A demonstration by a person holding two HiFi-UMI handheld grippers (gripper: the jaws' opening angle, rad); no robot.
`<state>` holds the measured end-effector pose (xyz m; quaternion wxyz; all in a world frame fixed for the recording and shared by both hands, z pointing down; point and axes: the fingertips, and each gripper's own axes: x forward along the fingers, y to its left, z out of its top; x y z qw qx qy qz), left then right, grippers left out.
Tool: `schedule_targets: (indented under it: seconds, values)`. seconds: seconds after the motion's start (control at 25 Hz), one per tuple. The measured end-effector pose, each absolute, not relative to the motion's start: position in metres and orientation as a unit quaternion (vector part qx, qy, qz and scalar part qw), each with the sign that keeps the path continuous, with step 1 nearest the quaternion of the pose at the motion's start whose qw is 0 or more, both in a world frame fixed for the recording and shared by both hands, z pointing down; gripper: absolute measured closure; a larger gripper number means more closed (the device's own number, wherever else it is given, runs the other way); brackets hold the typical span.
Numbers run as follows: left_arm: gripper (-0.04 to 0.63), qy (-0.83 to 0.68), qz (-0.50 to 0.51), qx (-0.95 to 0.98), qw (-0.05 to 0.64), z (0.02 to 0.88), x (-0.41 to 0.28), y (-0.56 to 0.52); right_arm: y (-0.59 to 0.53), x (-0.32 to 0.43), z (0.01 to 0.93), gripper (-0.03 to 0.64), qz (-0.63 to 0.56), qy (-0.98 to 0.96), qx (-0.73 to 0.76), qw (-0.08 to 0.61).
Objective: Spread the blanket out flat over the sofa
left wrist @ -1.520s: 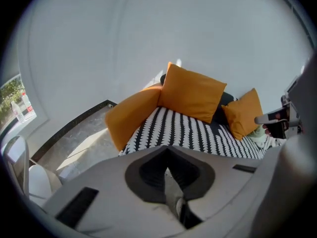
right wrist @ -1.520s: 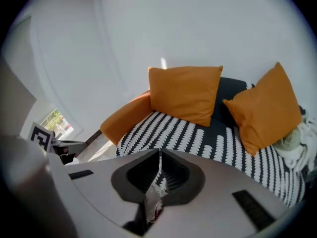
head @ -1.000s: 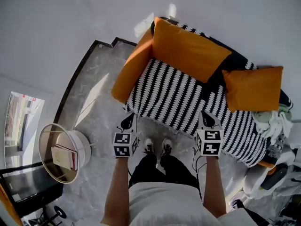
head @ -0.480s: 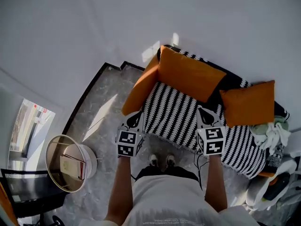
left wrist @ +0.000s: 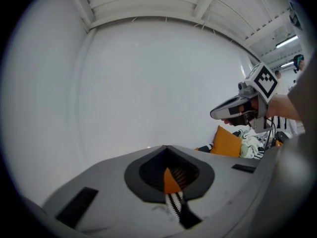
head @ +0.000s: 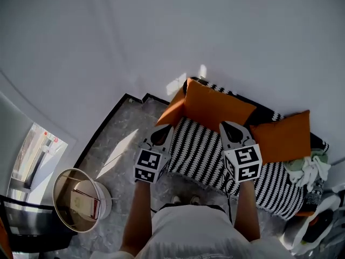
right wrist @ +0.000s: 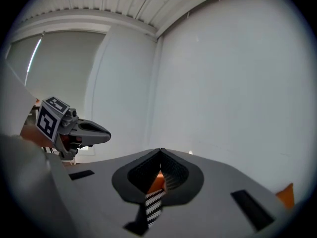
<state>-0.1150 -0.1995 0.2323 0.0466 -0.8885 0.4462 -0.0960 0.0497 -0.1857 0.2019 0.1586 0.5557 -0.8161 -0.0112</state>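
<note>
One: Both grippers have come up off the front hem?
Two: Yes. A second ago the left gripper (head: 161,135) and right gripper (head: 230,127) sat low at the blanket's (head: 205,150) near edge. Now they hang raised before the orange cushions (head: 215,106), each with its jaws pressed together and nothing pinched.
One: And the blanket?
Two: It lies striped across the sofa (head: 173,111) seat and didn't rise with them, so I judge the spreading is nearly finished.
One: Anything else?
Two: The view climbed too, and the shoes (head: 183,199) are almost hidden.
</note>
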Motion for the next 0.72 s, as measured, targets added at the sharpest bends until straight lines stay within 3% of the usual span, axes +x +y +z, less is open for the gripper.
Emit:
schedule_targets:
  seconds: [0.72]
  values:
    - [0.585,0.438,-0.022,-0.877,0.194,0.066,-0.114,-0.197,-0.190,0.032,0.048,0.615,-0.130,-0.827,0.540,0.083]
